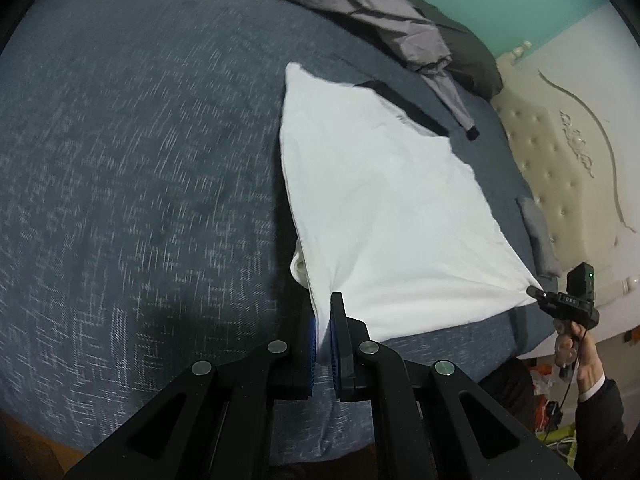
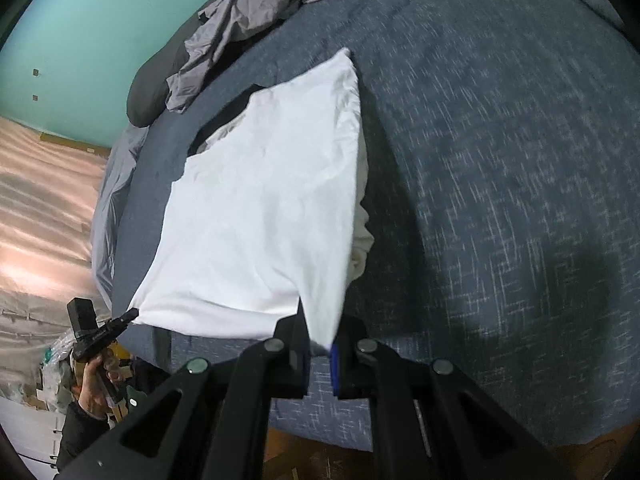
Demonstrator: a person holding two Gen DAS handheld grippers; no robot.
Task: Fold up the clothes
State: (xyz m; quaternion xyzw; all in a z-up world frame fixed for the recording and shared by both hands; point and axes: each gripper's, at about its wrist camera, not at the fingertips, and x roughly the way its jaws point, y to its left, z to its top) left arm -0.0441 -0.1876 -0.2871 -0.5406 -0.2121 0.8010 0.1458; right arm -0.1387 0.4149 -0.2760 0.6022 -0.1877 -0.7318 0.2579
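A white garment (image 1: 380, 208) (image 2: 260, 208) is stretched out over the blue-grey bed cover (image 1: 120, 160) (image 2: 500, 160); a black band (image 1: 404, 106) (image 2: 224, 120) shows at its far edge. My left gripper (image 1: 323, 320) is shut on one near corner, with cloth pinched between its blue pads. My right gripper (image 2: 322, 332) is shut on the other near corner. Each wrist view shows the other gripper, hand-held, at the far end of the taut near hem: the right gripper (image 1: 534, 291) and the left gripper (image 2: 132, 313). Extra white cloth bunches under the garment's side edge.
A crumpled grey jacket (image 1: 360, 12) (image 2: 248, 12) lies at the far side of the bed beside a dark pillow (image 1: 472, 56) (image 2: 148, 92). A cream tufted headboard (image 1: 560, 152) stands at one end. Clutter lies on the floor past the bed's edge.
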